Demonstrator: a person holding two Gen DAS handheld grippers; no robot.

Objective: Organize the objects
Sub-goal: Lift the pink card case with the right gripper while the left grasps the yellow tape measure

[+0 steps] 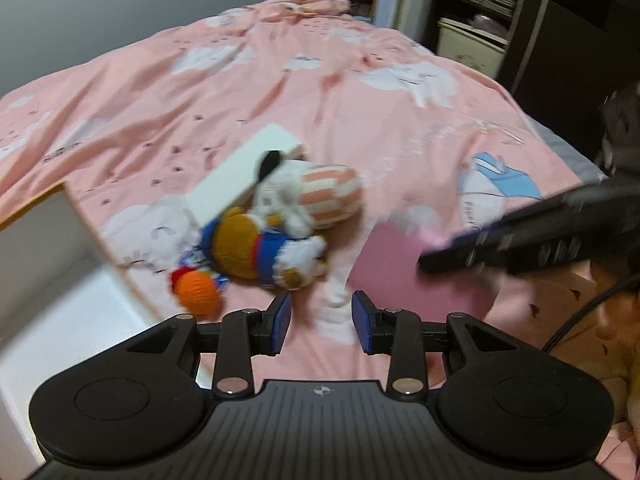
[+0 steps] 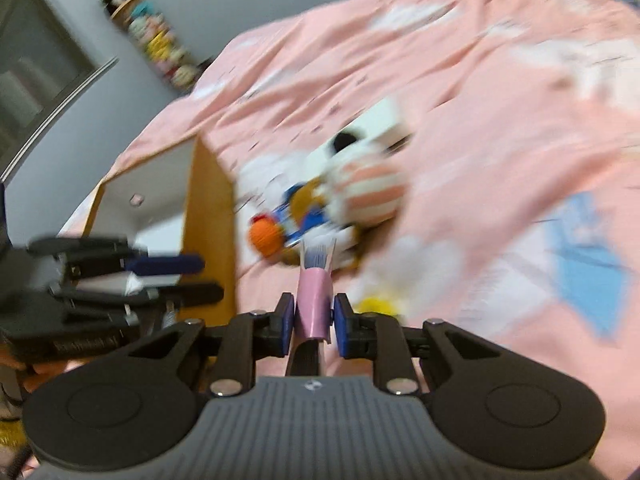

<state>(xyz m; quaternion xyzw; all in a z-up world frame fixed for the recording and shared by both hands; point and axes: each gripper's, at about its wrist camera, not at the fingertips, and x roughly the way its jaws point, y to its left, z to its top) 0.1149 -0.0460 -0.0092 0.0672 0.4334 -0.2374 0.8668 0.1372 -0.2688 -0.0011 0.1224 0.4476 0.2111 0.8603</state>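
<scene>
Pinching a thin pink card-like booklet between blue pads, the right gripper shows a yellow patch that the left view lacks. The left gripper hangs spread above the pink patterned bedsheet, near soft knitted plush toys. Beside them sits a white-lined, wood-edged open box, its contents out of sight.

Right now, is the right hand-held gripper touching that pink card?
Touching. The right wrist view shows the right hand-held gripper with both pads pressed on the pink card.
</scene>
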